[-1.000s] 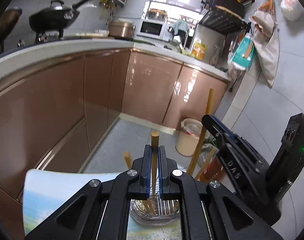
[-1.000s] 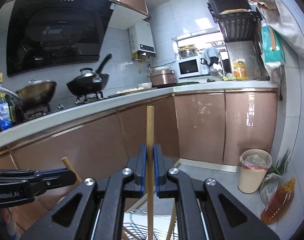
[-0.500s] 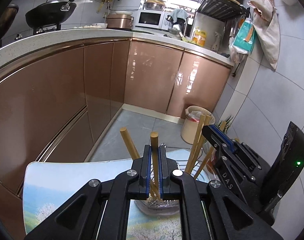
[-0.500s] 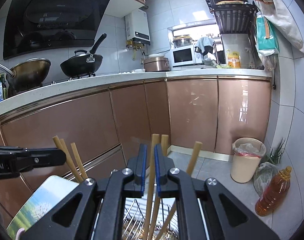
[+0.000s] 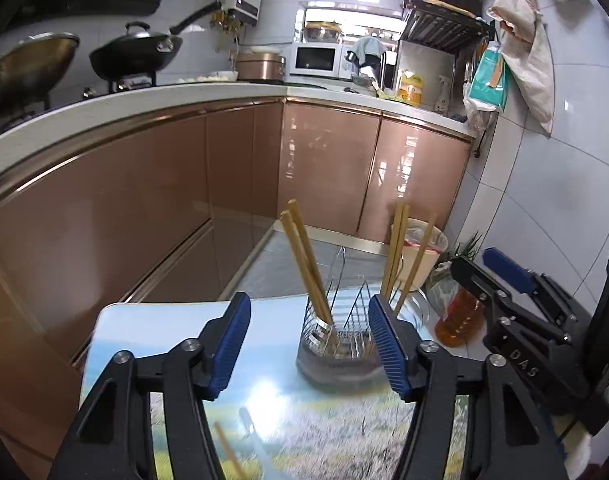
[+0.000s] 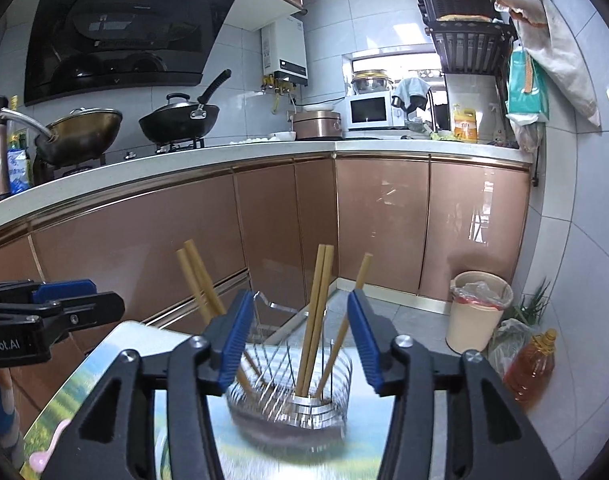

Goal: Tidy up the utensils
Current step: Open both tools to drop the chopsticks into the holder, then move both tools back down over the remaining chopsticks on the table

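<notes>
- My left gripper point(image 5: 308, 346): jaws just opened, released, nothing pressed between the blue pads.
- My right gripper point(image 6: 298, 338): jaws likewise just opened, empty.
- Five bamboo chopsticks point(image 6: 314, 320): leaning upright inside the wire utensil holder point(image 6: 290, 398) on the landscape-printed table point(image 5: 264, 400).

Left tongs point(image 5: 309, 340) black with blue ribbed pads; right tongs point(image 6: 298, 340) same. Chopsticks point(image 6: 318, 308) between the right tongs' pads tan wood, standing in a silver wire holder point(image 6: 290, 396). Tabletop point(image 5: 264, 400) under both tongs printed with blue sky, green field, white blossom. Cabinets point(image 5: 324, 168) beyond glossy copper-brown.
</notes>
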### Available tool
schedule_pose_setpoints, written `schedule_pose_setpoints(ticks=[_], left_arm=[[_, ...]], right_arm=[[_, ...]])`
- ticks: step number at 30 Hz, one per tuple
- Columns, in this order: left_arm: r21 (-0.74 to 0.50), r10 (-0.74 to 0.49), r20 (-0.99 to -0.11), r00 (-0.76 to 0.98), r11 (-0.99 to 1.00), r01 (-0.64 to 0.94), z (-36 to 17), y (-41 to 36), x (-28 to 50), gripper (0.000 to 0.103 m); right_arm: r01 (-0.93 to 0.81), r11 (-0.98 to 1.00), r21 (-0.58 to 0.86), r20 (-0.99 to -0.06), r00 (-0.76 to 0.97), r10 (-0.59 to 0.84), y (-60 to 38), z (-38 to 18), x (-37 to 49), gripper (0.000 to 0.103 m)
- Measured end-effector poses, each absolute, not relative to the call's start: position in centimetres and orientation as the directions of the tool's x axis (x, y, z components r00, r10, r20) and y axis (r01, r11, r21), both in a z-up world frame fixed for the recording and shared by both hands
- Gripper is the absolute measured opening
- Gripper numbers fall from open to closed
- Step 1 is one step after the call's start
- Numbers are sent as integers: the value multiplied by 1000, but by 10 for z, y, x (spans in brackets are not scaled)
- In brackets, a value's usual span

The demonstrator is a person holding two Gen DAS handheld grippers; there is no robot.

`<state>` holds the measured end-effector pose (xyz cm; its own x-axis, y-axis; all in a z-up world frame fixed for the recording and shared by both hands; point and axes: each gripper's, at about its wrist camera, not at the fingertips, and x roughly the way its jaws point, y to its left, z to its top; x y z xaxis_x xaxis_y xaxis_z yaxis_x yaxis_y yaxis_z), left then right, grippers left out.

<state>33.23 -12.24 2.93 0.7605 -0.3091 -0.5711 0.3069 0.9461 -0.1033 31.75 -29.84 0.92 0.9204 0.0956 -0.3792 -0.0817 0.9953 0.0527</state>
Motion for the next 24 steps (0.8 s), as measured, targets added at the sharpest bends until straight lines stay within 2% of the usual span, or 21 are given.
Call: schedule_pose_setpoints(ticks=[8, 24], left_arm=[[-2, -198, -552, 810, 972, 237, 26, -105, 267, 61], [70, -84, -542, 836, 987, 145, 10, -54, 168, 62]], right_arm=[[-102, 993, 55, -427, 897, 116, -292, 9, 256, 52], [-148, 989, 27, -537, 832, 139, -263, -9, 174, 52]])
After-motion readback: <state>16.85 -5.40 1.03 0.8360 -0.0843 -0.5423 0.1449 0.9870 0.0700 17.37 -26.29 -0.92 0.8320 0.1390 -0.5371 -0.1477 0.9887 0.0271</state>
